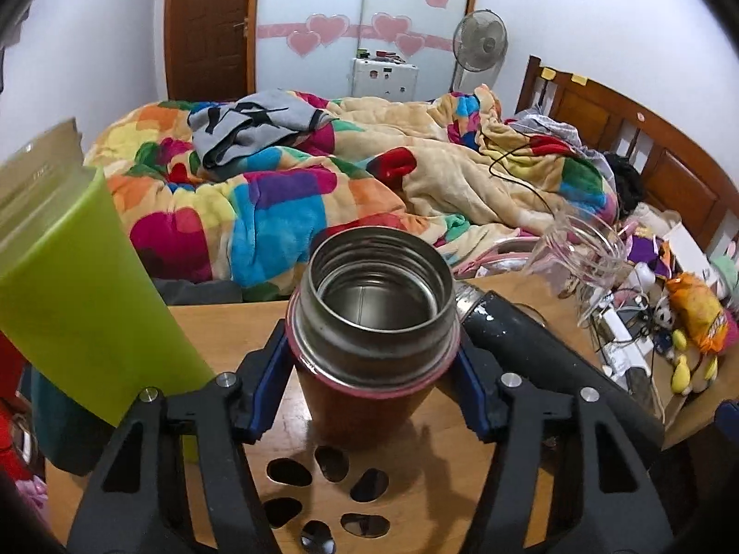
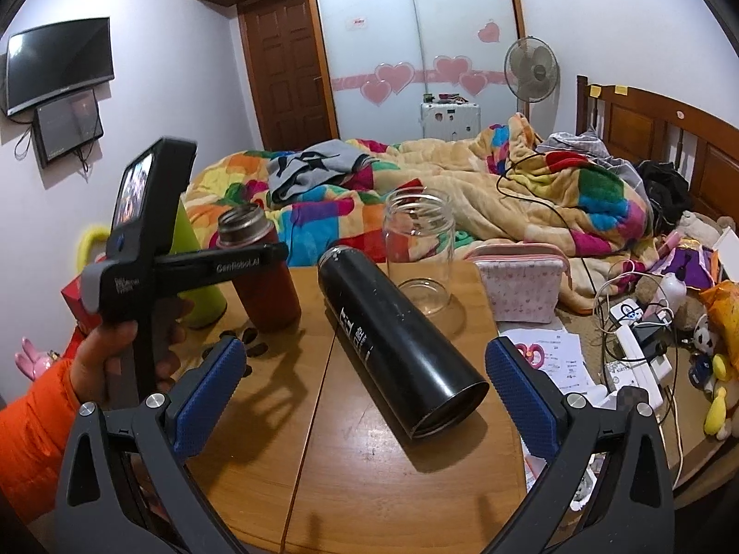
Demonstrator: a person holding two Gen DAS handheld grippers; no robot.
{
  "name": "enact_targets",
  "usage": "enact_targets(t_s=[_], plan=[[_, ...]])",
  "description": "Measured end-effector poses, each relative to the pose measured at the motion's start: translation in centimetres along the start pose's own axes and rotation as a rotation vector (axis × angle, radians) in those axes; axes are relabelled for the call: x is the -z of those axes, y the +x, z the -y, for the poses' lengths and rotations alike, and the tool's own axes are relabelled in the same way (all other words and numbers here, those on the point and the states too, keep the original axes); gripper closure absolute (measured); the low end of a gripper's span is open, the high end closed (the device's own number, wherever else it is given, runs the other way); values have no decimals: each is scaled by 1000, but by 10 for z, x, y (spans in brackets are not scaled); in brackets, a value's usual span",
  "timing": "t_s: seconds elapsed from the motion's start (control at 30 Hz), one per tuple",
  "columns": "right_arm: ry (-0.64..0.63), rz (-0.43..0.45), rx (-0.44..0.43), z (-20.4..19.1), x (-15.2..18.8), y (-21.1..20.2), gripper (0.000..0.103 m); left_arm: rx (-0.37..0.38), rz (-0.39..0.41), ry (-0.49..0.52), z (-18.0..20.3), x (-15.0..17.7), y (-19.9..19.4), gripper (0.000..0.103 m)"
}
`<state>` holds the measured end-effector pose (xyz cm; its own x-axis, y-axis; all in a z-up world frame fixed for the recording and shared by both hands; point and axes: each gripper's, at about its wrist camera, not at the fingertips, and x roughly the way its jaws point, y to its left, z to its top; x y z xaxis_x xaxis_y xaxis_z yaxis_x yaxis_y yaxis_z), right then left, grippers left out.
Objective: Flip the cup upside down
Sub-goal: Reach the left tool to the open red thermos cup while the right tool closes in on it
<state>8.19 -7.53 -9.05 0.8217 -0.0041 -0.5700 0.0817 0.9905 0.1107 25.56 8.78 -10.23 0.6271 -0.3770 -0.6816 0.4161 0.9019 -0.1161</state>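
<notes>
A red cup with a steel mouth (image 1: 374, 323) stands upright on the wooden table (image 1: 508, 484), mouth up. My left gripper (image 1: 372, 369) is shut on it, blue pads against both sides just under the steel collar. In the right wrist view the red cup (image 2: 263, 272) leans slightly with the left gripper (image 2: 231, 263) clamped on it. A black flask (image 2: 397, 341) lies on its side in the table's middle. My right gripper (image 2: 365, 392) is open and empty, its pads either side of the flask's near end, apart from it.
A green tumbler (image 1: 78, 286) stands left of the red cup. A clear glass jar (image 2: 420, 249) stands at the table's far edge beside a pink pouch (image 2: 522, 281). Cables, papers and toys (image 2: 646, 337) crowd the right. A bed with a coloured quilt (image 2: 415, 184) lies behind.
</notes>
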Motion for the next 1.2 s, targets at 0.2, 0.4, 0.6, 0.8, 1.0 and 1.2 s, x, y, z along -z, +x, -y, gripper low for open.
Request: enact_targets(t_s=[0.2,0.4,0.6,0.8,1.0,1.2], plan=[[-27,-16,-22,-8,6,9,0,114,-34,-13,-4,12,-23,42],[-76,-30,-58,-21,15,13,0,261,-123,-52,-10,34,-50,42],[-149,-74,-171,-42,32,25,0,369,-216,-71,-13,56,-76,42],[-222,-139,-290,-68,46,45,3,459,-282,-111,-22,73,-94,42],[-274,-174,-366,-90,53,53,28,497,-301,-196,-41,80,-97,42],[-307,-171,-366,-98,56,54,33,497,-296,-293,-61,81,-87,41]])
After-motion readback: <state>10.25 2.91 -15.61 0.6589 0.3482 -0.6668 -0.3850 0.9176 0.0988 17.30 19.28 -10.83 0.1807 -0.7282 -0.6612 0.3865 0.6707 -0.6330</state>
